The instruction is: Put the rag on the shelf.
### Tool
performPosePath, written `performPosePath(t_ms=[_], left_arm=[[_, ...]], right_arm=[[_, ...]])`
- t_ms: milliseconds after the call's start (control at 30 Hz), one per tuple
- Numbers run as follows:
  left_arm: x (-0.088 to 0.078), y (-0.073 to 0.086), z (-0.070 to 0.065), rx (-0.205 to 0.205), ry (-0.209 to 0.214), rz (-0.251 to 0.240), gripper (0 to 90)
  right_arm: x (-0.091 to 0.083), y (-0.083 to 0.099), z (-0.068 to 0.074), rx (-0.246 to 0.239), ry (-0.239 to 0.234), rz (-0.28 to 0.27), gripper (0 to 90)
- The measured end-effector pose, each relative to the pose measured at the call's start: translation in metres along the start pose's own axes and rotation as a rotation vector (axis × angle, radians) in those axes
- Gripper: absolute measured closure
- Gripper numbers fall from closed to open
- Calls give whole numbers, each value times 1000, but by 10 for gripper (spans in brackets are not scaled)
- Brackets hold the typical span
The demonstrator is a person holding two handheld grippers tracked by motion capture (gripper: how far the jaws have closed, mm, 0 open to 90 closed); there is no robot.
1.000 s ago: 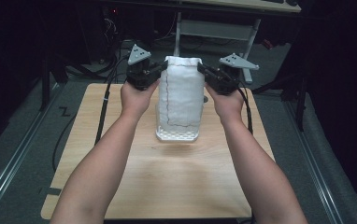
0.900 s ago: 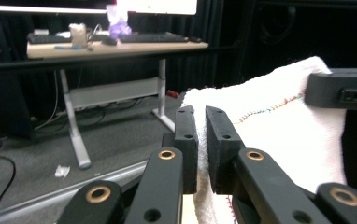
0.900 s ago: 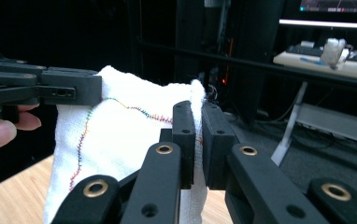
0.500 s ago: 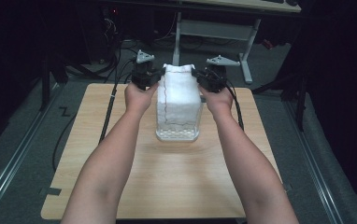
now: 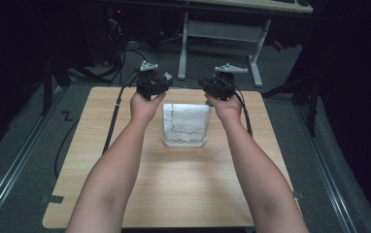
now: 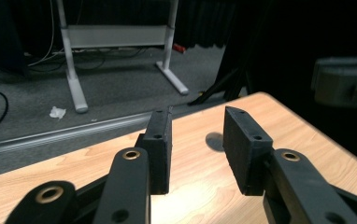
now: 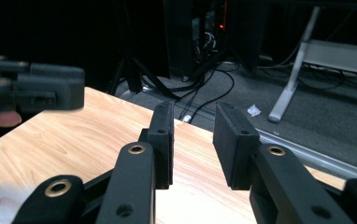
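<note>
From above, we see the white bag [image 5: 185, 124] standing mid-bench [image 5: 174, 194], between our two hands, each just beside its top corners. The left gripper [image 5: 160, 86] and right gripper [image 5: 211, 87] sit apart from it, their fingers having just been opening, nothing between them. In the left gripper view the fingers [image 6: 160, 149] stand spread over bare wood. The right gripper view shows its fingers [image 7: 232, 144] spread too, the bag's white edge at bottom left.

readable text: none
white bag [image 5: 185, 124], centre of table [image 5: 125, 194]: no print legible, dark crack-like line on it
grippers: no markings legible
</note>
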State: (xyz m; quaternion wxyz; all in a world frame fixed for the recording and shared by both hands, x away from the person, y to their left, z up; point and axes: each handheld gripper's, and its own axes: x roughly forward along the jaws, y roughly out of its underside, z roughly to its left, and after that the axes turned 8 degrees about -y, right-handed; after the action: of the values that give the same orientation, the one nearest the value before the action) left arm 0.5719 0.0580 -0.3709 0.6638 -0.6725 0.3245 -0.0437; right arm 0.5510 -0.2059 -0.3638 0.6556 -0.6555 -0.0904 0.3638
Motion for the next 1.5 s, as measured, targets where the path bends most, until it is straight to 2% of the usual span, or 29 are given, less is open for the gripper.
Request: performPosePath(t_ms=[33, 300, 433, 533, 700, 900, 967, 1033, 1067, 1167, 1267, 1367, 1500], left_arm=[[-2, -1, 0, 1, 0, -1, 626], [-16, -2, -5, 16, 2, -10, 614], [-22, -3, -7, 8, 4, -17, 606], [-30, -2, -11, 18, -14, -37, 567], [-43, 3, -14, 27, -14, -45, 537], [-56, 11, -17, 26, 8, -42, 533], [-61, 12, -19, 39, 10, -43, 531], [-66, 14, -21, 64, -26, -36, 536], [-69, 15, -21, 64, -28, -41, 540], [-74, 17, -20, 39, -11, -41, 537], [-82, 20, -21, 62, -7, -45, 533], [-93, 26, -23, 74, 11, -64, 533], [-109, 40, -23, 77, 21, -64, 523]], right_arm=[[0, -1, 3, -17, 1, 8, 683], [-3, -1, 15, -55, -15, 27, 648], [-6, -2, 20, -59, -24, 22, 621], [-10, -1, 25, -59, -35, 13, 604], [-15, 3, 31, -51, -49, 25, 565], [-26, 11, 41, -73, -44, 6, 556], [-31, 14, 43, -74, -41, 4, 552], [-35, 17, 44, -77, -44, 5, 548], [-38, 19, 45, -80, -41, 10, 543], [-44, 24, 46, -84, -36, -1, 534], [-55, 30, 46, -77, -52, -24, 505], [-63, 34, 48, -83, -50, -21, 492], [-75, 43, 53, -99, -63, -11, 456]])
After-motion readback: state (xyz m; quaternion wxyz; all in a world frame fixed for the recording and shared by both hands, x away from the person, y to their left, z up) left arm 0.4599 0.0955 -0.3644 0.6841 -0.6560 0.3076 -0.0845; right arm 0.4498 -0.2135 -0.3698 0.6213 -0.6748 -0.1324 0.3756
